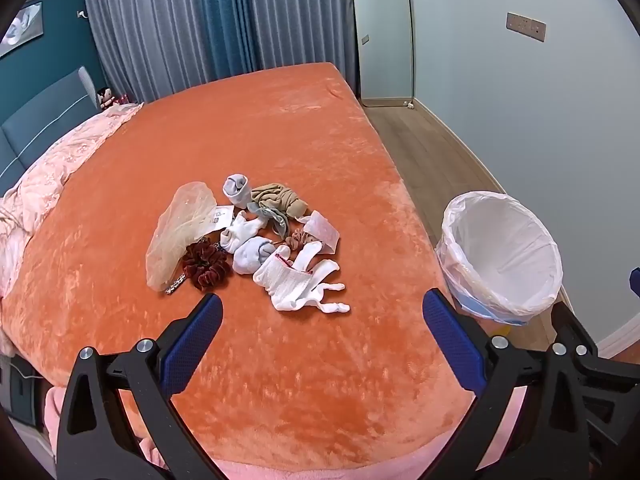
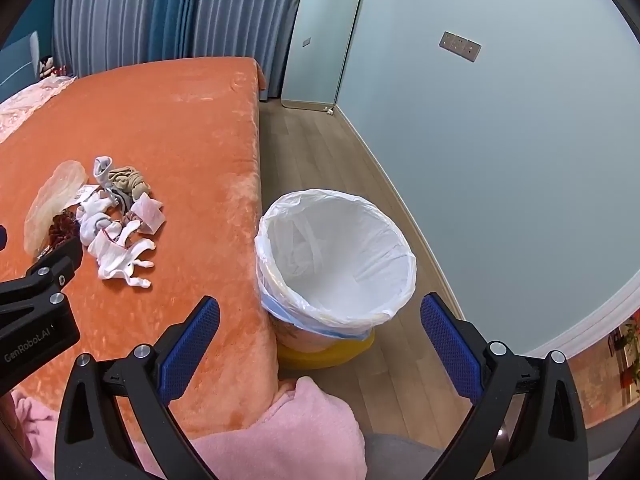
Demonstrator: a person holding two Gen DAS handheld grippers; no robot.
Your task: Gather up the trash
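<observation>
Plush orange bedspread (image 1: 280, 140) bears crumpled socks (image 1: 298, 280) (soft, white).

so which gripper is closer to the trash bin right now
Right. The right gripper hangs open just short of the lined trash bin on the floor. The left gripper is open over the orange bed, with the bin off to its right.

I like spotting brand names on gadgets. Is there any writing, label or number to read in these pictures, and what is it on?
"GenRobot.AI": white letters on the black body of the left gripper, seen in the right wrist view.
Paper tag in the pile on the bed: dark print, too small to read.
Wall plate: no readable marks.
Small label on the mirror: too small to read.
</observation>
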